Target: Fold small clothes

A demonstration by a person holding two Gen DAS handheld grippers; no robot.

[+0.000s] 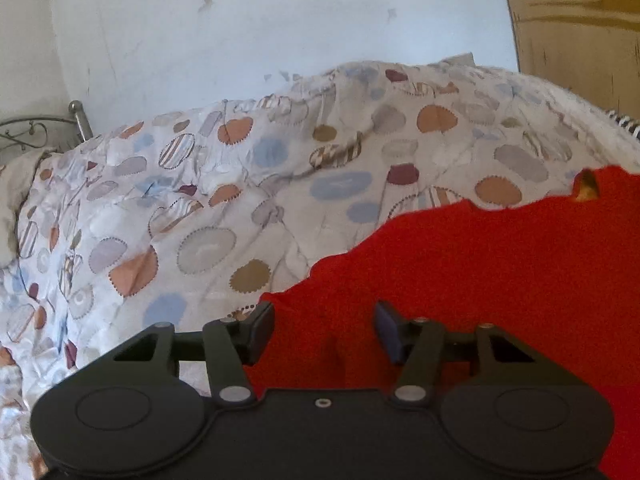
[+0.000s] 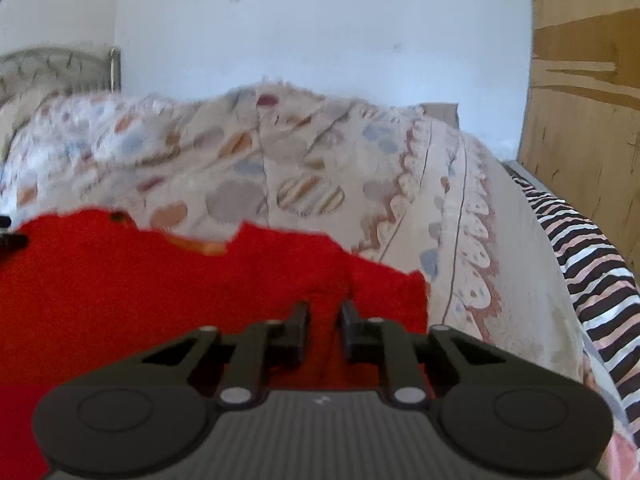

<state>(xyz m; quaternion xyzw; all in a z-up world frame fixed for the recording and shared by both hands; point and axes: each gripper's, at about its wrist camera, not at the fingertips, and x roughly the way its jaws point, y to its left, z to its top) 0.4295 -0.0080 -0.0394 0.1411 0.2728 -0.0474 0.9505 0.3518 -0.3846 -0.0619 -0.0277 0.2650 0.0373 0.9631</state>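
My right claw [image 2: 324,330] pinched the red garment [image 2: 160,280]; my left claw [image 1: 324,334], spread, could let its side sag and skew the fold

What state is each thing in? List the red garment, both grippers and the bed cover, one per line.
Red garment: lying on the bed, edge uneven, not yet folded neatly.
Left gripper: open, fingers over the garment's edge.
Right gripper: nearly closed, pinching a ridge of red cloth.
Patterned bed cover: spread out, wrinkled.

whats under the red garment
The red garment lies on the dotted quilt, which shows around its far edge. Whatever sits directly beneath the cloth is covered and cannot be seen.
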